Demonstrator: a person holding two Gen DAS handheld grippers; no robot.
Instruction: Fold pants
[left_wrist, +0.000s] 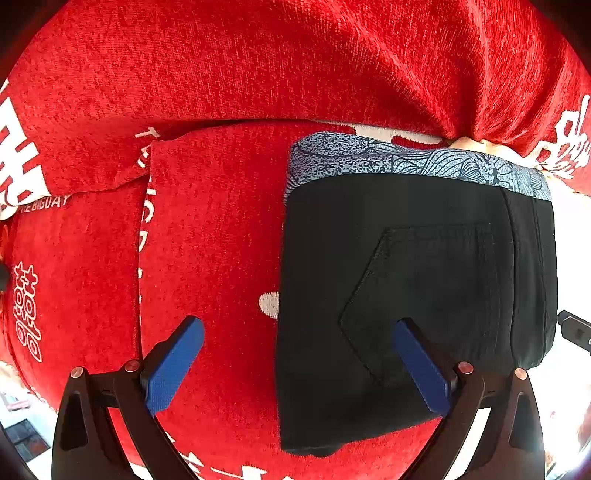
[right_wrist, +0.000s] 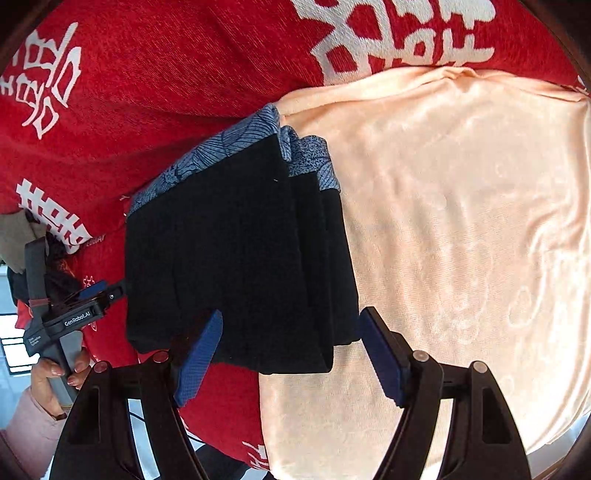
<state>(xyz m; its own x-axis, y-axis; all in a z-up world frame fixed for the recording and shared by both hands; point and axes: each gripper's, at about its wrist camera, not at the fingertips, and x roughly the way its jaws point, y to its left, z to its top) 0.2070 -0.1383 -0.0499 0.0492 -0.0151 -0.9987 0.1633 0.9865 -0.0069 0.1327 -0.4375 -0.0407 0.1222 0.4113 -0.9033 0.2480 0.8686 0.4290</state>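
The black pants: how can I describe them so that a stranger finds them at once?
Look at the red blanket with white characters that covers the surface. Where it meets the peach cloth, the black pants lie folded into a thick stack. They alone are black, with a blue patterned waistband.

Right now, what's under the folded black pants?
The pants lie partly on the red blanket and partly on a peach cloth. Whatever lies directly beneath their middle is covered.
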